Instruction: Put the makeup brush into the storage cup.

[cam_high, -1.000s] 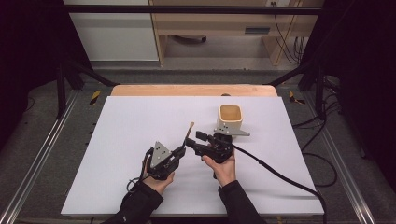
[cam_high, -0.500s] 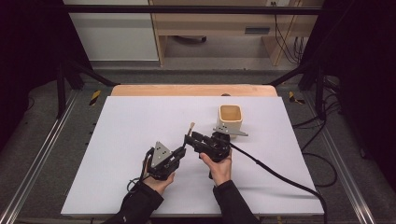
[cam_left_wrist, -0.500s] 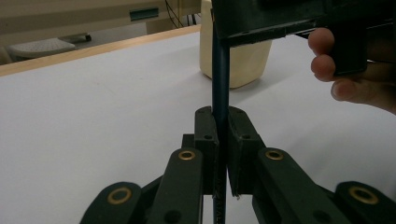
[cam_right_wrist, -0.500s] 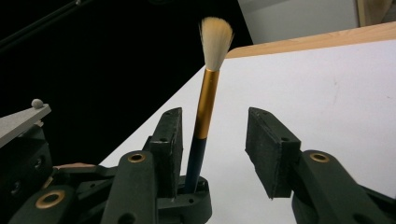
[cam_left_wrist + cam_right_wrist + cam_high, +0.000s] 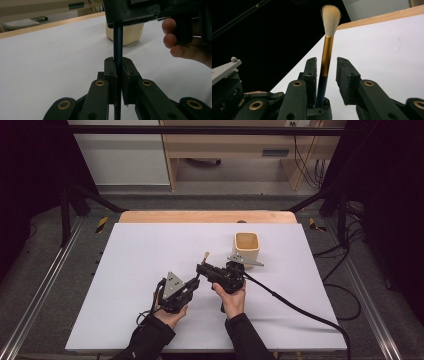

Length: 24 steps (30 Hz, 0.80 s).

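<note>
A brush (image 5: 204, 257) with a dark blue handle, gold ferrule and pale bristles stands between the two grippers, bristles pointing away from the person. My left gripper (image 5: 118, 65) is shut on the blue handle (image 5: 118, 45); in the high view it (image 5: 193, 282) sits at table centre. My right gripper (image 5: 326, 62) is open around the brush (image 5: 327, 53), whose ferrule leans against the left jaw, with a gap on the other side. In the high view the right gripper (image 5: 202, 269) meets the left one tip to tip.
A cream square cup (image 5: 246, 247) stands upright on the white table sheet (image 5: 130, 270) just behind the right hand, and shows in the left gripper view (image 5: 130, 35). A black cable (image 5: 300, 307) trails right from the right gripper. The wooden table edge (image 5: 200, 216) runs along the far side.
The right hand has edged slightly left toward the left gripper. The brush and the left gripper have hardly moved.
</note>
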Motion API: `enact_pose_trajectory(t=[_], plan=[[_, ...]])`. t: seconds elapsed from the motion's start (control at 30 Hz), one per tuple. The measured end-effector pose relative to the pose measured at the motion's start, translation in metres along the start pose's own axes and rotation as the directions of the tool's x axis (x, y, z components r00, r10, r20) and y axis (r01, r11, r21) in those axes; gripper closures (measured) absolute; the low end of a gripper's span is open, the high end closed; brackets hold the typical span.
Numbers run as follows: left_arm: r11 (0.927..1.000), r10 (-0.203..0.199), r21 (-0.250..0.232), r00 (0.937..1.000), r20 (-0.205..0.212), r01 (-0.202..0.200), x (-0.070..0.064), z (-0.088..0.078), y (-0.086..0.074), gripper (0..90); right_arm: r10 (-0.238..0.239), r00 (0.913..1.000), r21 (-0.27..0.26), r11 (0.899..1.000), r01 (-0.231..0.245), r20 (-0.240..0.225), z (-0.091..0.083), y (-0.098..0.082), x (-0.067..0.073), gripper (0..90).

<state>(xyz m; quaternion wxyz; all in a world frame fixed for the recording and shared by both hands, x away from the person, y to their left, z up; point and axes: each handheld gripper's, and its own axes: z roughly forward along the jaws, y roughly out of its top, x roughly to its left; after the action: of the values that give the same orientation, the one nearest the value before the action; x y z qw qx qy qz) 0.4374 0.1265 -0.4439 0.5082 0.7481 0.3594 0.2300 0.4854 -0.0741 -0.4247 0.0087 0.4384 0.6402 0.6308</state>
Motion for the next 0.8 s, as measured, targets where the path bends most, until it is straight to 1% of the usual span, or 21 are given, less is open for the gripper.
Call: enact_pose_trajectory(t=[0.23,0.33,0.4,0.47,0.6,0.8], plan=[[0.9999,-0.009,0.005,1.0,-0.003,0.009,-0.0013,0.0003,0.0003,83.4,0.02,0.9998,-0.015,1.0,-0.02,-0.003,0.0007,0.0,0.0002,75.4],[0.9999,-0.012,0.005,0.9999,-0.002,0.012,-0.0018,0.0003,0.0005,83.4,0.02,0.9998,-0.014,1.0,-0.02,-0.004,0.001,-0.0005,-0.0001,76.5],[0.9999,-0.014,0.006,0.9999,-0.003,0.014,-0.0019,0.0004,0.0006,83.4,0.024,0.9997,-0.016,1.0,-0.024,-0.006,0.0015,-0.0012,-0.0002,80.3],[0.9999,-0.013,0.007,0.9999,-0.006,0.013,-0.0017,0.0005,0.0006,83.4,0.027,0.9996,-0.019,0.999,-0.027,-0.012,0.0018,-0.0014,-0.0002,81.5],[0.9999,-0.01,0.009,0.9999,-0.006,0.01,-0.0017,0.0005,0.0005,83.4,0.035,0.9991,-0.019,0.999,-0.036,-0.022,0.002,-0.002,-0.0006,82.9],[1.0,-0.005,0.006,1.0,-0.004,0.005,-0.0018,-0.0004,0.0009,83.4,0.031,0.9989,-0.024,0.999,-0.032,-0.034,0.001,-0.0019,0.0002,83.8]])
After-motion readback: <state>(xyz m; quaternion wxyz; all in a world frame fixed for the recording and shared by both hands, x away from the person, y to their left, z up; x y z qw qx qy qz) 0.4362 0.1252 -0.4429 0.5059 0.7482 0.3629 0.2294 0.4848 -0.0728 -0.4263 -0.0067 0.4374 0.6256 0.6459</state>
